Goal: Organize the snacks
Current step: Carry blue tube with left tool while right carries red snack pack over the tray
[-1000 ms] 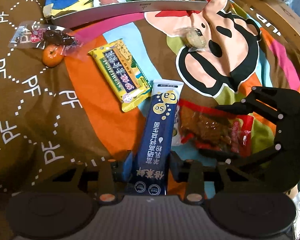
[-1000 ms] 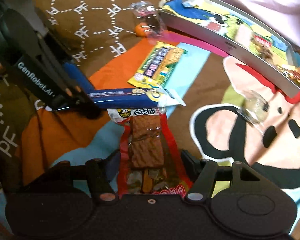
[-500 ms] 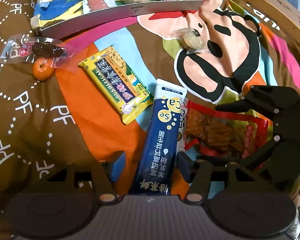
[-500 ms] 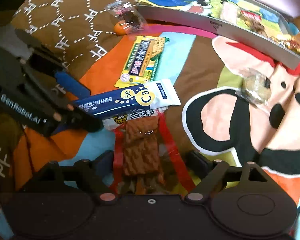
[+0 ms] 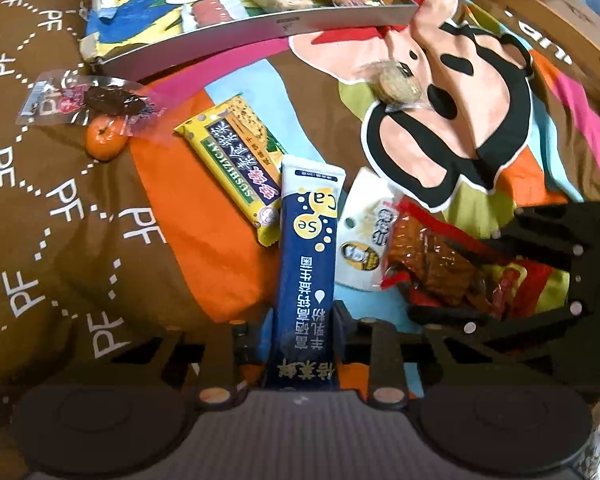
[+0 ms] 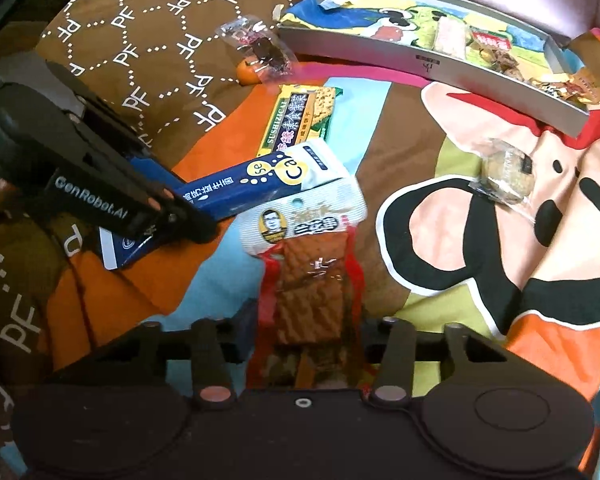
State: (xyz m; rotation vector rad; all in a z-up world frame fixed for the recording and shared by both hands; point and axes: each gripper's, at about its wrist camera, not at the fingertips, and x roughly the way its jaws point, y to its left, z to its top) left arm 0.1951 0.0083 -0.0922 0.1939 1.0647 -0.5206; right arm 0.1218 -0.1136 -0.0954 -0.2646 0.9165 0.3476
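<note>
The left gripper (image 5: 300, 332) is clamped on the near end of the blue stick pack (image 5: 306, 264); its jaws have just been closing onto it. The right gripper (image 6: 310, 340) has also been closing and now pinches the red tofu packet (image 6: 312, 300), whose white header lies lifted against the blue pack's far end. Both packets are still low over the printed bedspread (image 5: 480, 92), well short of the grey tray (image 5: 284, 26).

Since the two packets overlap, lifting one could likely drag or flip the other. Each grip sits at one end of a long, floppy packet, so either may droop, swing or slip out on the way to the tray. The soft, rumpled bed may also let loose snacks slide.

Loose on the bed: one yellow cracker bar (image 5: 236, 160), one small orange (image 5: 104, 140), one clear-wrapped dark snack (image 5: 96, 100) and one clear-wrapped round cake (image 5: 396, 84). One tray holds several snacks, too crowded to count.
</note>
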